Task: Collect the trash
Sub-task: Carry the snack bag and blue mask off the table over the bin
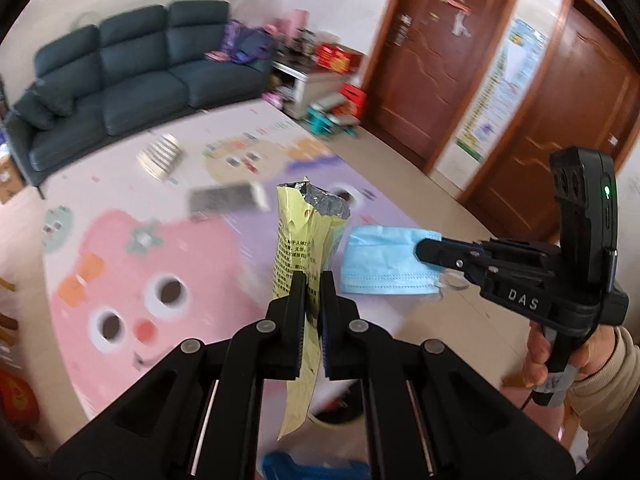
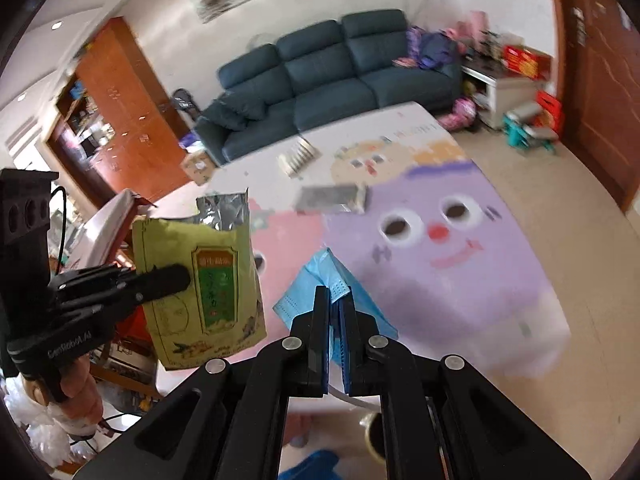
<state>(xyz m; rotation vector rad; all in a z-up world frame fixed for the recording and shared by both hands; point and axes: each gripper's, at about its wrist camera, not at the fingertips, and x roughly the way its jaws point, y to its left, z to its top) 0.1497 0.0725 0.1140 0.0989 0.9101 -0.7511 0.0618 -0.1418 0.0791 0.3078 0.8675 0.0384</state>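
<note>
- A torn yellow-green snack packet (image 1: 300, 248) is seen clamped upright between the shut jaws of the left gripper (image 1: 311, 280), its foil-lined mouth open at the top and its lower end hanging below the fingers.
- A blue face mask (image 2: 320, 292) is held pinched in the closed jaws of the right gripper (image 2: 334, 300), the pleated cloth folded and drooping to either side of the fingers.
- Both pieces of trash are carried in the air above the cartoon play mat (image 1: 120, 264); neither is resting on it.
- Left on the mat, toward its far edge by the sofa (image 1: 132, 76), a dark flat wrapper (image 2: 332, 198) and a striped item (image 2: 298, 156) can be made out; blur hides what they are.
- The step in hand is judged to be the carrying of the two held pieces to a bin; a dark round rim, possibly that bin, is glimpsed at the bottom of the right wrist view, but it cannot be told for certain.
- Both grips should be kept firm until each piece is over the opening.
- The packet is best tipped with its torn mouth kept up, so that crumbs are not spilled.
- The mask is light and limp; it should be released low over the opening, since its ear loop could snag on a finger.
- The grippers are close together and should be emptied one at a time.
</note>
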